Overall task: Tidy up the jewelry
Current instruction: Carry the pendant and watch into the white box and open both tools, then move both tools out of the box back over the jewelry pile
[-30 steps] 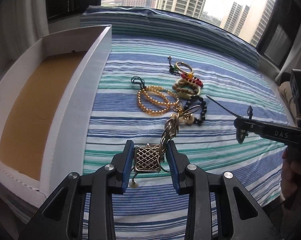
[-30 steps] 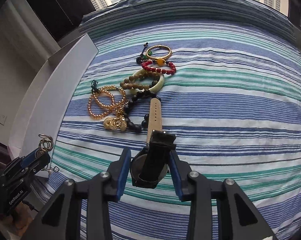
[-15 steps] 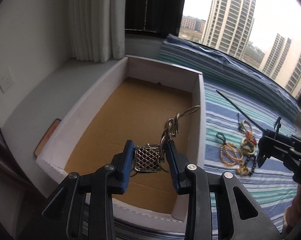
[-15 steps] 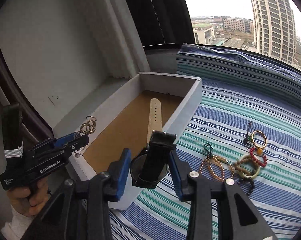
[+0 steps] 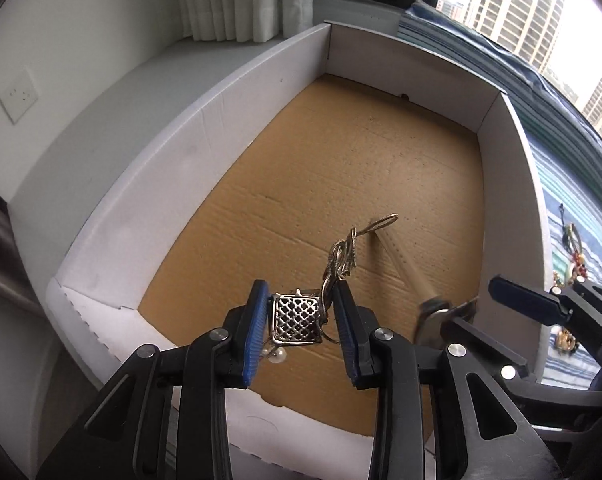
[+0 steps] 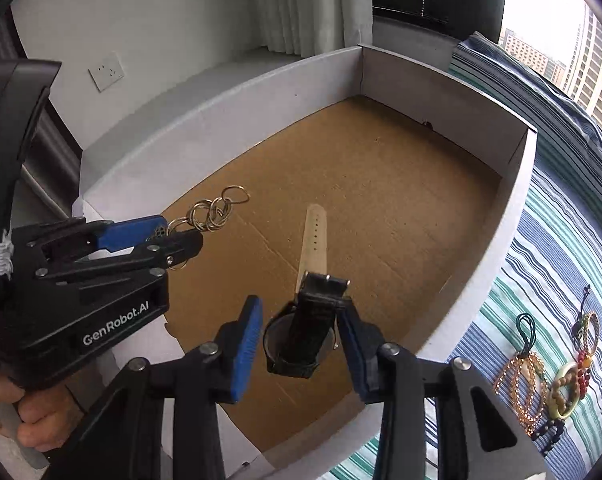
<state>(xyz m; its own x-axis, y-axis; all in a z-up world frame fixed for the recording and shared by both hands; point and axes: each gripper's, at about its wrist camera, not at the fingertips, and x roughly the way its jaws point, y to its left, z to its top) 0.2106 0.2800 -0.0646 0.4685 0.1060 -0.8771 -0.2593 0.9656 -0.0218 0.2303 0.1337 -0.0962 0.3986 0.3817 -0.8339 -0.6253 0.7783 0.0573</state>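
My left gripper is shut on a gold lattice pendant necklace, held above the near end of the white cardboard box; its chain sticks up. It also shows in the right wrist view. My right gripper has opened; the black-faced watch with a beige strap sits between its jaws, touching only the right pad, over the box's brown floor. The right gripper shows in the left wrist view.
Beaded bracelets and rings lie on the striped blue-green cloth to the right of the box. A wall with a socket and curtains stand behind the box.
Both grippers swung left from the striped cloth to over the box, carrying the necklace and the watch. The right gripper's jaws have spread apart around the watch.
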